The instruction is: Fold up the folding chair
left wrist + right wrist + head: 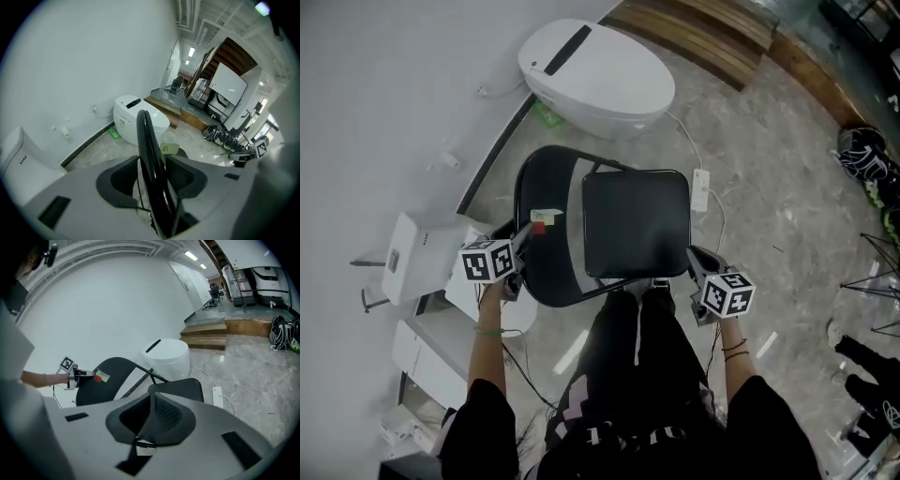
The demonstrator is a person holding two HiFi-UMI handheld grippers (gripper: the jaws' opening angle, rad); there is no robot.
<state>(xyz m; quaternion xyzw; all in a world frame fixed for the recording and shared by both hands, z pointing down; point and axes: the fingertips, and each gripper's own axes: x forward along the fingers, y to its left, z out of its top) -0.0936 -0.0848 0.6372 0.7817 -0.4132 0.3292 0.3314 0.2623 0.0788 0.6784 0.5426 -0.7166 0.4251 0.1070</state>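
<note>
The left gripper (pixel 525 240), lower left of centre, gapes wide around the backrest (pixel 546 178) edge. The right gripper (pixel 695 260) is closed and empty beside the seat (pixel 636 223). The folding chair (pixel 555 274) stands open on the floor (pixel 769 187) mid-frame, so folding looks unstarted.

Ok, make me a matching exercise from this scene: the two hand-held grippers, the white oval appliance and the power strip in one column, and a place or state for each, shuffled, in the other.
Things:
1. left hand-held gripper
2. right hand-held gripper
3. white oval appliance
4. power strip

Places or states:
A. lying right of the seat in the head view
B. jaws together, nothing between them
C. jaws apart, the backrest edge between them
D. near the wall, beyond the backrest

Pairs: 1-C, 2-B, 3-D, 4-A
</note>
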